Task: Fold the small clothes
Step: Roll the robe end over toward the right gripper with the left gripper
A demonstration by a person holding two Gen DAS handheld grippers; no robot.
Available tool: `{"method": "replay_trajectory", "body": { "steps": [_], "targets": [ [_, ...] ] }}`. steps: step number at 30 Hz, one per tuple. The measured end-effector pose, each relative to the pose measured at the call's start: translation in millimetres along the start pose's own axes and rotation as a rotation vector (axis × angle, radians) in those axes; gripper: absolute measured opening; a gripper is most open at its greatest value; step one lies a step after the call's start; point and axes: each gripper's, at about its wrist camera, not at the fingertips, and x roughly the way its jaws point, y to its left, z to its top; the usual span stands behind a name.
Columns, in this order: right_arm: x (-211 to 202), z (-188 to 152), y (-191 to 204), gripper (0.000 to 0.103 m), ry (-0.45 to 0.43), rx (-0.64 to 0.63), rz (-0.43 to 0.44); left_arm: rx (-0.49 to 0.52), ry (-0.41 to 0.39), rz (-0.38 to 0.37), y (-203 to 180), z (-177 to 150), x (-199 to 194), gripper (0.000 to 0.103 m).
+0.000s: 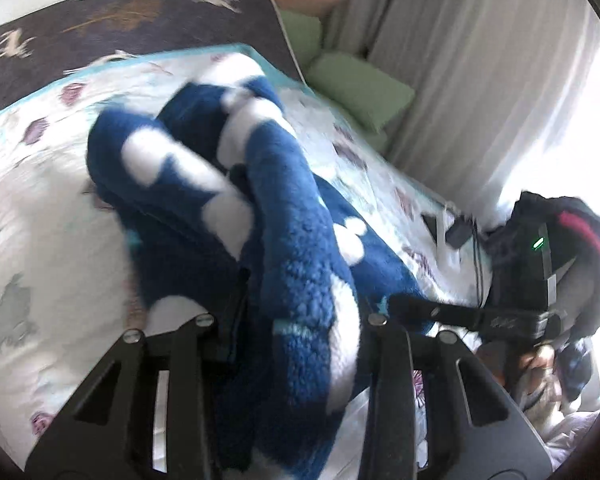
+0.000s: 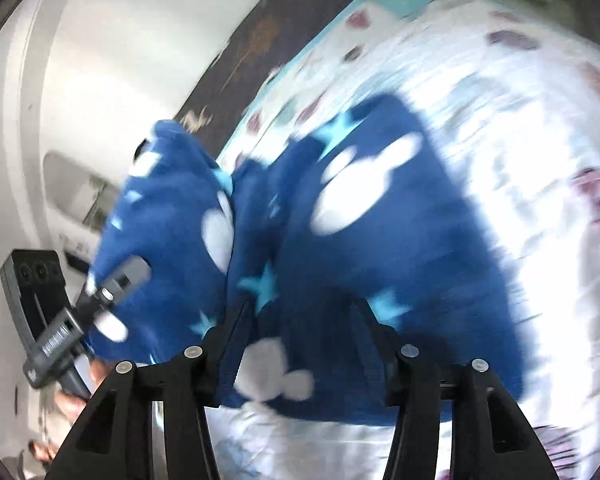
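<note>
Left gripper [image 1: 304,320] is clamped on a bunched blue fleece garment [image 1: 220,168], lifted off the patterned bedspread [image 1: 40,208]. Right gripper [image 2: 300,336] straddles fleece; grip cannot be confirmed. Risk: thick pile slipping out, collapsing the fold unevenly.

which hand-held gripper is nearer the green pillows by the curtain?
Left. The left hand-held gripper, with blue fleece garment between its fingers, has the green pillows ahead of it; the right hand-held gripper sits nearer the bed's foot.
</note>
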Motion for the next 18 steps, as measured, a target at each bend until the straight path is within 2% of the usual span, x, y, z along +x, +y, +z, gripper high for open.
{"method": "replay_trajectory", "body": {
  "steps": [3, 5, 9, 10, 12, 16, 18],
  "targets": [
    [-16, 8, -11, 0.056, -0.03, 0.018, -0.02, 0.062, 0.048, 0.028, -32, -4, 33, 0.038],
    [-21, 12, -16, 0.062, -0.035, 0.026, -0.022, 0.126, 0.064, 0.054, -52, -11, 48, 0.038],
    [-23, 43, -17, 0.068, -0.022, 0.015, 0.016, 0.236, 0.051, 0.136, -75, -23, 56, 0.039],
    [-19, 51, -13, 0.074, -0.01, -0.008, 0.043, 0.239, 0.046, 0.144, -76, -23, 55, 0.039],
    [-6, 66, 0, 0.082, 0.04, -0.059, 0.09, 0.232, 0.043, 0.146, -75, -24, 53, 0.039],
    [35, 85, 16, 0.085, 0.174, -0.086, 0.19, 0.245, 0.043, 0.156, -75, -27, 50, 0.039],
    [53, 93, 25, 0.085, 0.219, -0.103, 0.176, 0.268, 0.044, 0.167, -78, -30, 49, 0.04]
  ]
}}
